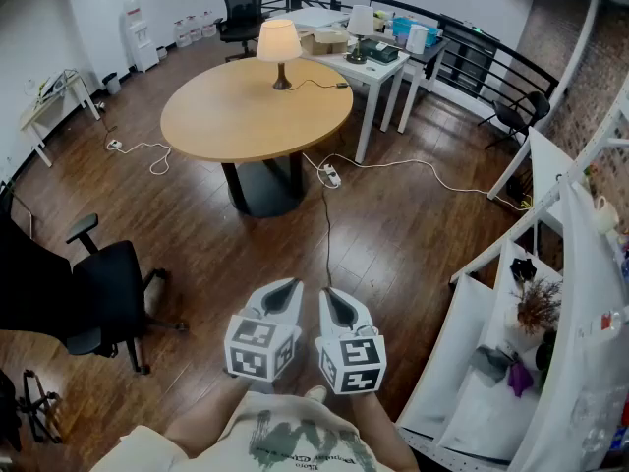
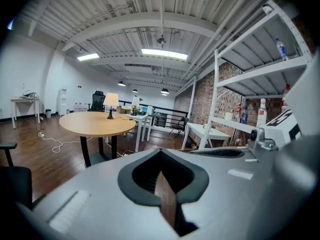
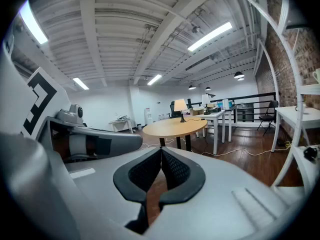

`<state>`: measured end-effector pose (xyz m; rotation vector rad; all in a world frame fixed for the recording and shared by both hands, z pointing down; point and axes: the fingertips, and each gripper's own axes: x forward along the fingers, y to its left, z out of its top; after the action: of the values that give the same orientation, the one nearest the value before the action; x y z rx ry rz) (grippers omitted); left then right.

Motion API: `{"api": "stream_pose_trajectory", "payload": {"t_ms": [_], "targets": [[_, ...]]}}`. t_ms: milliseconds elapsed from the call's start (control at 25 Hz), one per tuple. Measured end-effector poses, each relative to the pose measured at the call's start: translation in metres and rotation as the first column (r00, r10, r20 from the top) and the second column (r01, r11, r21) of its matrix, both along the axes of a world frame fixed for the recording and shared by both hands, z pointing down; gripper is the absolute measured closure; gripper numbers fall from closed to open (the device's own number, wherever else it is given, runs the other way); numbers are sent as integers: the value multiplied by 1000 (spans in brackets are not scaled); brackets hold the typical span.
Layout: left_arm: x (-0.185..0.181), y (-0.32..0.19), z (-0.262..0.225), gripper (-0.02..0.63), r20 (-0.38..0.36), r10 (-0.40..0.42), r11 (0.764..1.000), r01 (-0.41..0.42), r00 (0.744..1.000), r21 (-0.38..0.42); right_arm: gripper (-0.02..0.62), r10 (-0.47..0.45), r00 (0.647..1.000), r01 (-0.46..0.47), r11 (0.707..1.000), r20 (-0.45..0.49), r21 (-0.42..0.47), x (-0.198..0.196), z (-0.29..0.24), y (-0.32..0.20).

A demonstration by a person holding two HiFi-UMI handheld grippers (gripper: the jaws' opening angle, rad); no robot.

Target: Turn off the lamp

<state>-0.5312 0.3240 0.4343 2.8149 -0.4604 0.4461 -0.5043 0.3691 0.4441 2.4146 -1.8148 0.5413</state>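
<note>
We hold left gripper (image 1: 288,293) and right gripper (image 1: 332,299) side by side near us, jaws closed together, empty — nothing to carry. The lamp (image 1: 278,47) is lit at the far edge of the round table (image 1: 226,121), well apart from us — we'd approach first.

You see a round wooden desk (image 1: 246,116), a black office chair (image 1: 106,288) at your left, a white shelf (image 1: 580,264) at your right and a white power strip (image 1: 331,175) on the floor.

Round table (image 1: 246,116) had smooth, light wood top; floor (image 1: 393,234) was dark wood planks w/ slight sheen. Lamp (image 1: 279,47) shade looked like cloth. Brick wall (image 1: 560,37) approx. rough, matt.
</note>
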Motion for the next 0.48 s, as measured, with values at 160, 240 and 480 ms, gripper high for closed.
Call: {"api": "stream_pose_trajectory", "payload": {"t_ms": [160,240,480], "targets": [[14,3,-2,606,-10,-3,1000,3,1000,0,594,1,1000,-1,1000,-3,6,15,-4,3],[21,4,0,606,-13,0,1000,0,1000,-7,594,4,1000,-4,1000,-10,6,22,-4,2],[49,-16,2,606,-42,-2,1000,2,999,14,595,26,1000,-26,1000,-16,2,51,4,-17]]}}
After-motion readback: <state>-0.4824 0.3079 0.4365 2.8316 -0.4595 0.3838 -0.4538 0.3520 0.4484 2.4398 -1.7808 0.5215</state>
